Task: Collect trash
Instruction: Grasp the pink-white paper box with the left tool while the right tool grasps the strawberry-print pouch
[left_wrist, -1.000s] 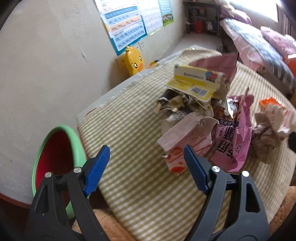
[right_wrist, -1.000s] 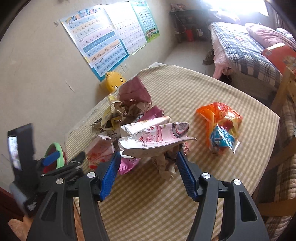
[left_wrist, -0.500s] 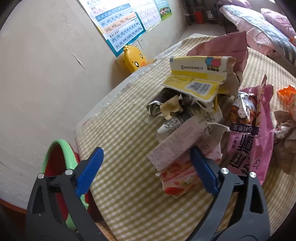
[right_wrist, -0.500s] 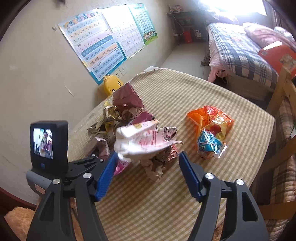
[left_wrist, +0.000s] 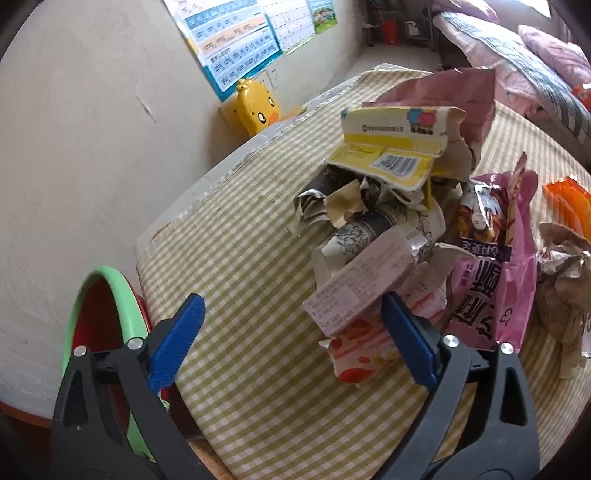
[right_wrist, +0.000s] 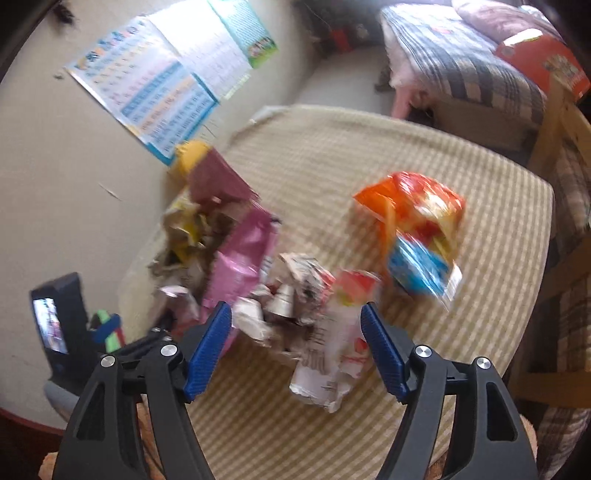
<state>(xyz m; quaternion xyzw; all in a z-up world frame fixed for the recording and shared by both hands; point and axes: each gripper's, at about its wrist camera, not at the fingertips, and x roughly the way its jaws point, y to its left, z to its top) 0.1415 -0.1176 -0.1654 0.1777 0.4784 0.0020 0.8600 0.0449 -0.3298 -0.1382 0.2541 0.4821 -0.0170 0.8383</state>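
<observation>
A pile of trash lies on the checked table (left_wrist: 251, 258): a yellow torn carton (left_wrist: 391, 155), a pink box (left_wrist: 358, 288), a strawberry wrapper (left_wrist: 362, 350), a pink snack bag (left_wrist: 495, 273) and crumpled paper (left_wrist: 565, 280). My left gripper (left_wrist: 291, 343) is open, its right finger beside the pink box. In the blurred right wrist view my right gripper (right_wrist: 295, 347) is open over a white and red carton (right_wrist: 332, 354). An orange and blue wrapper (right_wrist: 417, 229) lies to the right.
A green-rimmed red bin (left_wrist: 103, 332) stands below the table's left edge. A yellow duck toy (left_wrist: 255, 110) sits at the wall by the posters (left_wrist: 236, 44). A bed (right_wrist: 461, 74) is at the back right. The left gripper's camera screen (right_wrist: 55, 325) shows at left.
My left gripper has moved closer to the pile. The white and pink carton that hung between my right fingers now lies on the table; the right view swings and blurs.
</observation>
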